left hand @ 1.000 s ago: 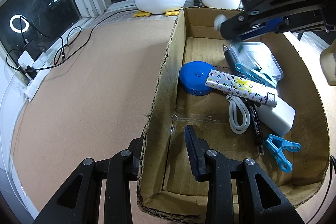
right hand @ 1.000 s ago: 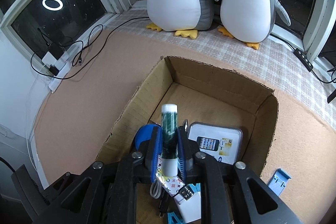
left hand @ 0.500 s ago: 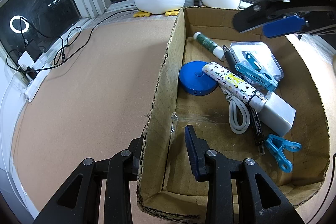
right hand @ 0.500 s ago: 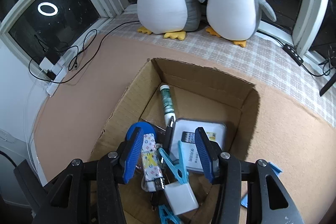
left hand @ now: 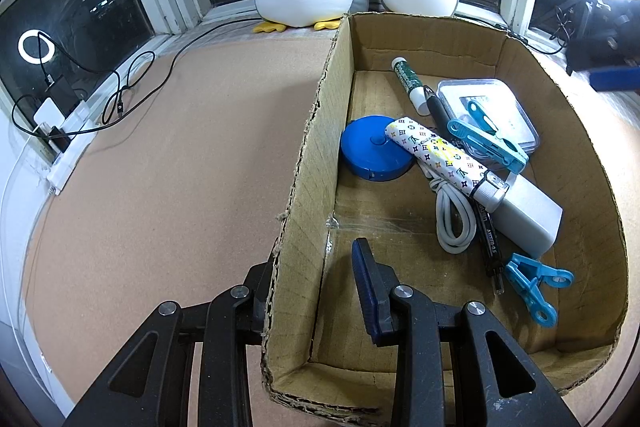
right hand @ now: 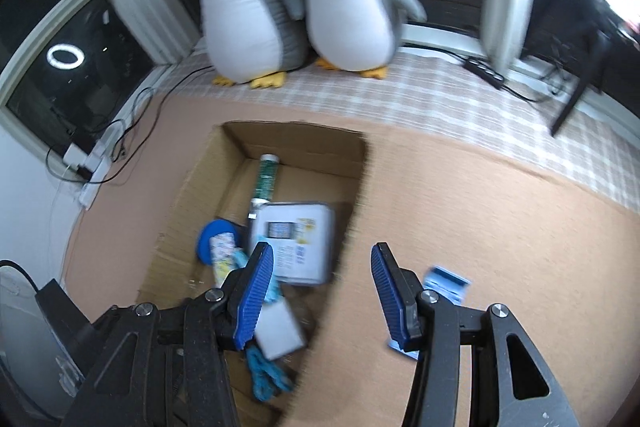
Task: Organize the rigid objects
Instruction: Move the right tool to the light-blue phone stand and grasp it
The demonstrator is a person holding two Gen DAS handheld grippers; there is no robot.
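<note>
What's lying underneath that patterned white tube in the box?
The patterned tube rests across the blue round case, a coiled white cable and a black pen. The cable's upper end and the pen's middle are covered.

The left wrist view looks steeply down from close above the near left corner of the cardboard box (left hand: pixel 304 163), toward the windows. The right wrist view, blurred, looks down from higher over the box's right wall. Both share the box interior, two plush penguins (right hand: pixel 348 7) and the brown worktop (left hand: pixel 160 167).
</note>
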